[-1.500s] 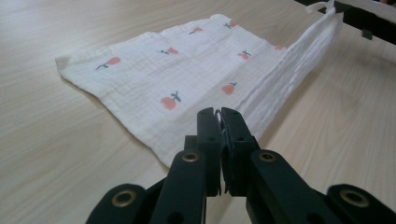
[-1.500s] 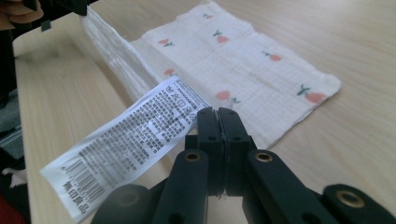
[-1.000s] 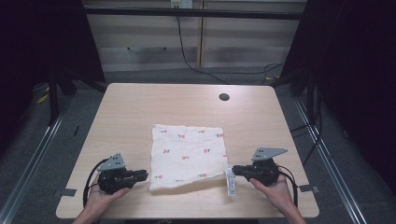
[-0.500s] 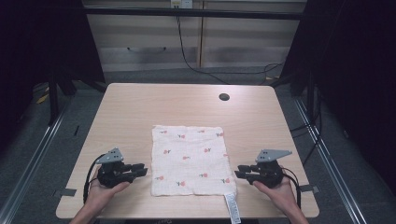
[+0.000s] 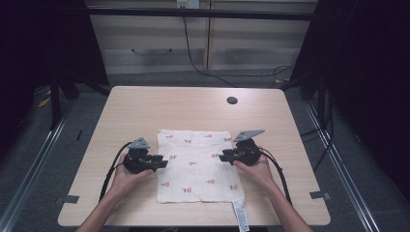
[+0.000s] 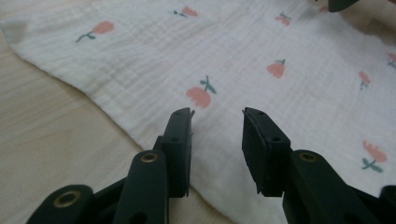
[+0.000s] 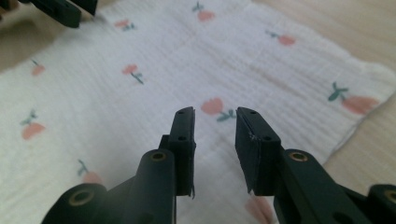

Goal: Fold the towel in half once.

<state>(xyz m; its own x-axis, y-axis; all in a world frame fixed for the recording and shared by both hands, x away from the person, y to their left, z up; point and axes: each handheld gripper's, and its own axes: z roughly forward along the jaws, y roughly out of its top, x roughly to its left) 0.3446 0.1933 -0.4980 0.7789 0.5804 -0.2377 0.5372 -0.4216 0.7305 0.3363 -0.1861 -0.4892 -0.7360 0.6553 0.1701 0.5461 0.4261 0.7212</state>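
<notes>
Two hand-held grippers face inward across white flower-print cloth (image 5: 199,165) lying flat at table (image 5: 145,106) centre; left gripper (image 5: 162,163) over left edge, right gripper (image 5: 223,157) over right edge; jaws just opened, part-open, empty, likely poised to pinch side edges for fold

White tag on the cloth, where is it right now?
High view: the white tag hangs off the cloth's near right corner at the table's near edge, just inside the person's right forearm.

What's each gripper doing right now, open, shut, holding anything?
Left gripper: open, jaws just been opening, nothing held, over the cloth edge.
Right gripper: open, jaws just been opening, nothing held, over the cloth.
</notes>
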